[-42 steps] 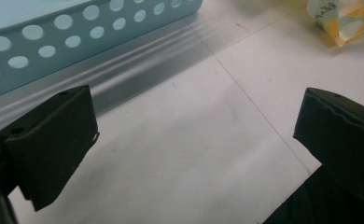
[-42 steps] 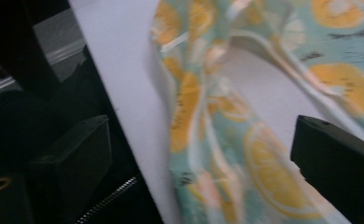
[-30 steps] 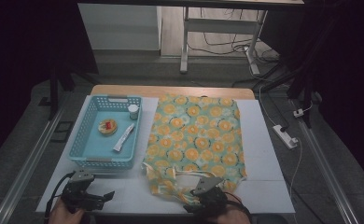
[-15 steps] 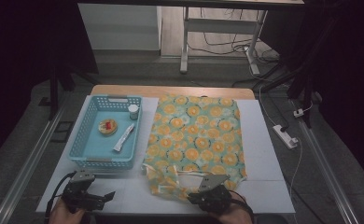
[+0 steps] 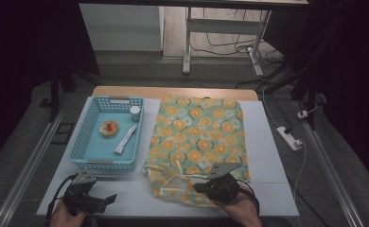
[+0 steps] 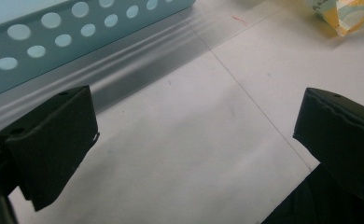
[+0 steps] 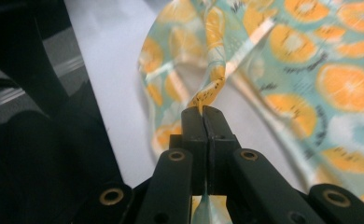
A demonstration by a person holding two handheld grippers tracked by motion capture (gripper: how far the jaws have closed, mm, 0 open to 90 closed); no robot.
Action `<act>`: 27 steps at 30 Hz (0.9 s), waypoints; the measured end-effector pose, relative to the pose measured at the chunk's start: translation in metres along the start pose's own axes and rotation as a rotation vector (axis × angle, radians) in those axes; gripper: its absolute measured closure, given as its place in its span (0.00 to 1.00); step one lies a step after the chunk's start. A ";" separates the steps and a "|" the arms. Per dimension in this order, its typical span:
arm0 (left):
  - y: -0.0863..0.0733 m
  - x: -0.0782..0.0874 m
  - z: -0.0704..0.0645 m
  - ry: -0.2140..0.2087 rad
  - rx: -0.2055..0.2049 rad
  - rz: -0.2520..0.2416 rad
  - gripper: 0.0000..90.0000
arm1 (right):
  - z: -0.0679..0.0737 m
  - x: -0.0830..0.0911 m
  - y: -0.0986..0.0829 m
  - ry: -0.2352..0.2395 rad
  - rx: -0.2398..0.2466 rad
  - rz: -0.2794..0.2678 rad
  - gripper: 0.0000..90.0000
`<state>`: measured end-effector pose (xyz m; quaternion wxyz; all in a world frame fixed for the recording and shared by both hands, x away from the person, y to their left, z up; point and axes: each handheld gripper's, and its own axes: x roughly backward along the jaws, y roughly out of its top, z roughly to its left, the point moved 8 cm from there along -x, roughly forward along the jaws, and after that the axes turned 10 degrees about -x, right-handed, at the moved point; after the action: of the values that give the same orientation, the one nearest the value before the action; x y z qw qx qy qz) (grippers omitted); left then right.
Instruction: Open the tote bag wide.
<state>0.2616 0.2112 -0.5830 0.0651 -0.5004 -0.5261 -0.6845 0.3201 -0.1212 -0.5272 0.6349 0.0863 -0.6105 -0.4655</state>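
My right gripper (image 7: pixel 202 111) has its fingers clamped on a fold of the orange-print cloth bag (image 5: pixel 197 137), which lies spread at the worktop's (image 5: pixel 267 156) centre toward 12 o'clock. My left gripper (image 5: pixel 110 197) rests at 7 o'clock, fingers wide apart over bare worktop, the blue basket (image 5: pixel 81 151) just beyond.

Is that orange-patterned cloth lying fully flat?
Mostly spread, but not flat: the right tongs pinch the orange-patterned cloth's near edge, which is lifted and rumpled.
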 end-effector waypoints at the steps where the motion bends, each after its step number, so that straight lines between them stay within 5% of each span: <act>1: 0.000 0.000 0.000 0.000 0.000 0.000 0.00 | -0.002 0.001 0.003 0.000 0.000 -0.003 0.98; 14: 0.000 0.000 0.000 -0.004 0.003 -0.002 0.00 | -0.029 0.011 0.044 -0.037 0.003 -0.066 0.98; 27: 0.000 0.000 0.001 -0.010 0.009 -0.004 0.00 | -0.075 0.007 0.087 -0.093 -0.023 -0.098 0.98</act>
<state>0.2623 0.2116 -0.5833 0.0635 -0.5025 -0.5304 -0.6798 0.4250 -0.1121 -0.4814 0.5833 0.0873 -0.6290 -0.5065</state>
